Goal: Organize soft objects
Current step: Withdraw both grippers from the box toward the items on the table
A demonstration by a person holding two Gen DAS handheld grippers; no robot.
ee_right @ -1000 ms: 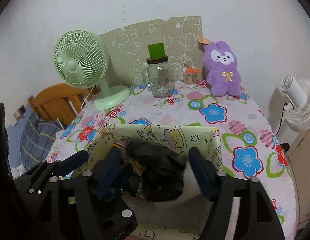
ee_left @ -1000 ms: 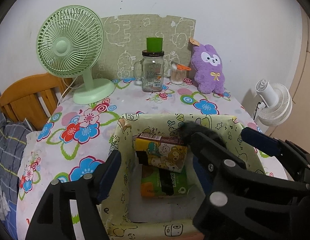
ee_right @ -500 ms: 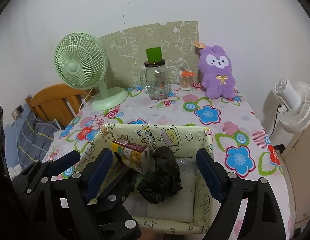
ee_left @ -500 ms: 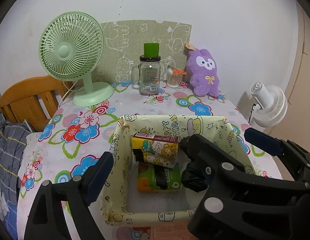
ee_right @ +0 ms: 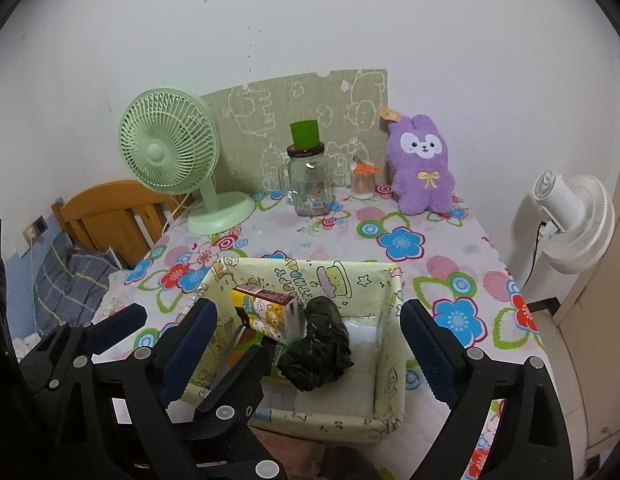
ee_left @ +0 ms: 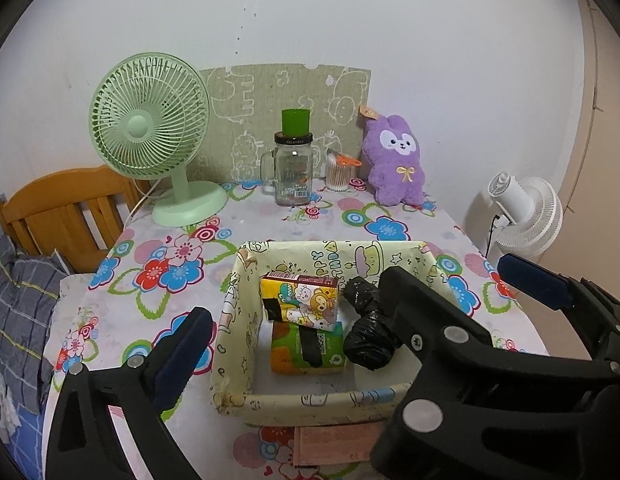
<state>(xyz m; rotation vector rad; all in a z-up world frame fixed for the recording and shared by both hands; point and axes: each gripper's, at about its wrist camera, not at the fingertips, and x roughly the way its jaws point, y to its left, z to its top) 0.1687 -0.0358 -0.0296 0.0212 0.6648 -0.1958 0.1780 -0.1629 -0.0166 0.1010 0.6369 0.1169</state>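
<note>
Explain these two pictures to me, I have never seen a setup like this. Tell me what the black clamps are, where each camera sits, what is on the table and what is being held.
The clamps are hand-held two-finger grippers, each carrying a camera looking along its fingers. One picture is from the left gripper, the other from the right gripper. Both are opening and hold nothing. Below sits a patterned box containing two tissue packs and a black bag bundle. Behind stand a green fan, glass jar and purple plush.

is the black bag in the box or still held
In the box: the black bag lies on the box floor beside the tissue packs, clear of the opening right gripper.
</note>
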